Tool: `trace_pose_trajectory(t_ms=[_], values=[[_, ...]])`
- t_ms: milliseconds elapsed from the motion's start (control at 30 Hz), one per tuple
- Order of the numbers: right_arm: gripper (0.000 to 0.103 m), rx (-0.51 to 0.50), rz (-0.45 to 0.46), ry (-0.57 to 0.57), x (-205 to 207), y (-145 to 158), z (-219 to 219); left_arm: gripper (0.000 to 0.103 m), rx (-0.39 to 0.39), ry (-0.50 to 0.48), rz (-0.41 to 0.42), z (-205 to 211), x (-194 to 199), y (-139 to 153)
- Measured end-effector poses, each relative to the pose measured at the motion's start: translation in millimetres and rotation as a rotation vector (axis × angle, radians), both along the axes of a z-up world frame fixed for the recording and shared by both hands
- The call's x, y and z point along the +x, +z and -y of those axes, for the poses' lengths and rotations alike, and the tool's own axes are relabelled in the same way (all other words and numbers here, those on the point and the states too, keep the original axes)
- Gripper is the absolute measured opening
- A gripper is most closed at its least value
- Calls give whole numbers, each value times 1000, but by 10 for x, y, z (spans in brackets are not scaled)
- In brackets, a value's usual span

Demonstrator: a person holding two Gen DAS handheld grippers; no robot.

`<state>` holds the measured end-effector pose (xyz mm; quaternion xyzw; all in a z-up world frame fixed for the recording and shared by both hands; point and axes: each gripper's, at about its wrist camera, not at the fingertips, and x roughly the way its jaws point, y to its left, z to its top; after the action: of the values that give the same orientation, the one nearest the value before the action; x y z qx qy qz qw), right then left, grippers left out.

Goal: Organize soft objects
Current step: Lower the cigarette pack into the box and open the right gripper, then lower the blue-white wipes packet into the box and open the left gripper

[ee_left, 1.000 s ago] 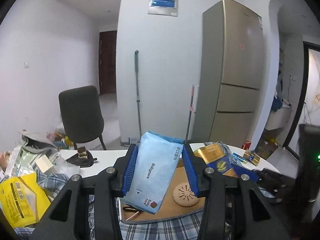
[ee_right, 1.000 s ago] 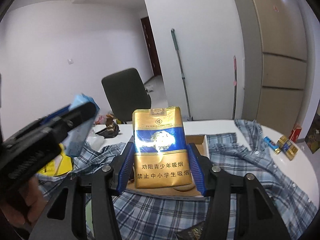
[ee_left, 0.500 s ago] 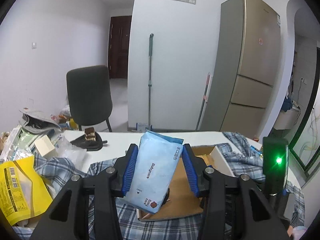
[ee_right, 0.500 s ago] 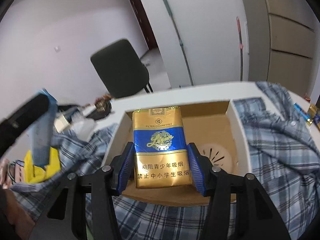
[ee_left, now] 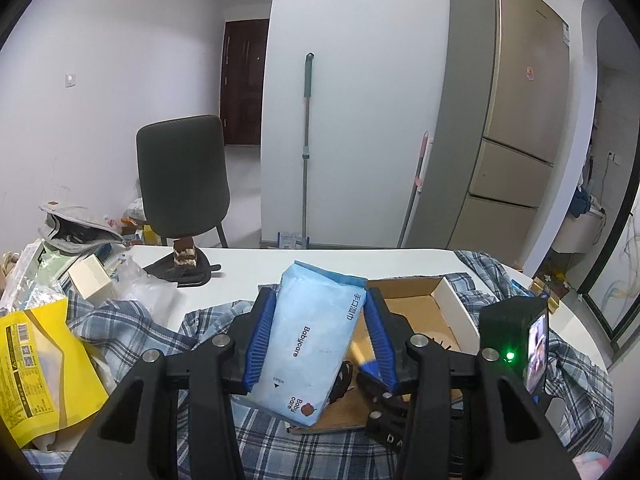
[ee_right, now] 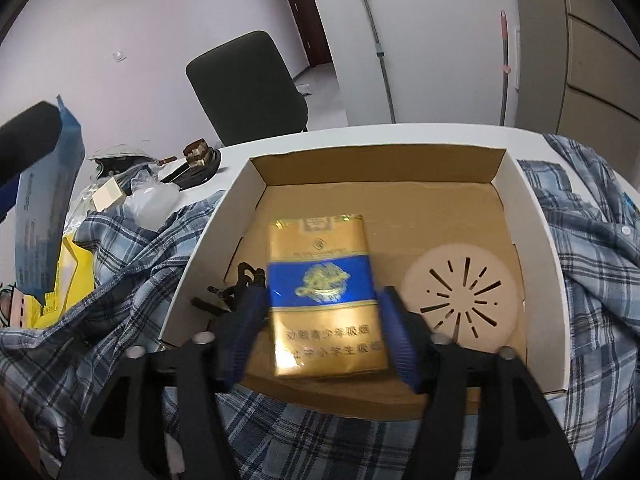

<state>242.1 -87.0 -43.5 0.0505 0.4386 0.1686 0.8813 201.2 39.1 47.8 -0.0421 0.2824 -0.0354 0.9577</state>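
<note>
Right gripper (ee_right: 322,312), jaws opening, has the gold-and-blue pack (ee_right: 326,296) loose between its pads, over the cardboard box (ee_right: 540,264) floor. Left gripper (ee_left: 316,336) clamps an upright blue wipes packet (ee_left: 310,340), the box just beyond it.

White table (ee_left: 256,276) in front of me — plaid shirt (ee_right: 132,264) spread across it, open cardboard box (ee_right: 536,240) sitting on the shirt, yellow pouch (ee_left: 36,364) far left.

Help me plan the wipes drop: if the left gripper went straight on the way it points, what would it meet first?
Probably the cardboard box floor just beyond the wipes pack that the left gripper holds; depth is unclear.
</note>
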Motion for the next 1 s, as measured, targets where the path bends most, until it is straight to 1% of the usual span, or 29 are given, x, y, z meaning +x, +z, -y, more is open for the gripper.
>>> trace_pose_trajectory(t_ms=[33, 167, 300, 400, 533, 667, 767, 867, 1000], values=[[75, 2, 9, -2, -10, 34, 9, 48, 1, 0, 0, 6, -4, 7], [75, -19, 44, -31, -26, 232, 139, 48, -10, -5, 2, 30, -5, 42], [75, -113, 87, -84, -41, 439, 401, 48, -3, -40, -19, 142, 79, 40], [75, -166, 109, -114, -71, 504, 601, 48, 10, -102, -53, 272, 207, -43], [75, -189, 87, -119, -89, 427, 754, 48, 24, -147, -136, 445, 403, -223], [75, -187, 54, -126, -104, 298, 865, 48, 29, -180, -209, 624, 566, -425], [75, -168, 26, -131, -125, 183, 960, 48, 37, -173, -223, 676, 616, -540], [75, -153, 3, -146, -120, 58, 1033, 48, 25, -182, -256, 696, 679, -658], [75, -149, -3, -152, -103, 17, 1073, 48, 20, -187, -279, 742, 730, -770]])
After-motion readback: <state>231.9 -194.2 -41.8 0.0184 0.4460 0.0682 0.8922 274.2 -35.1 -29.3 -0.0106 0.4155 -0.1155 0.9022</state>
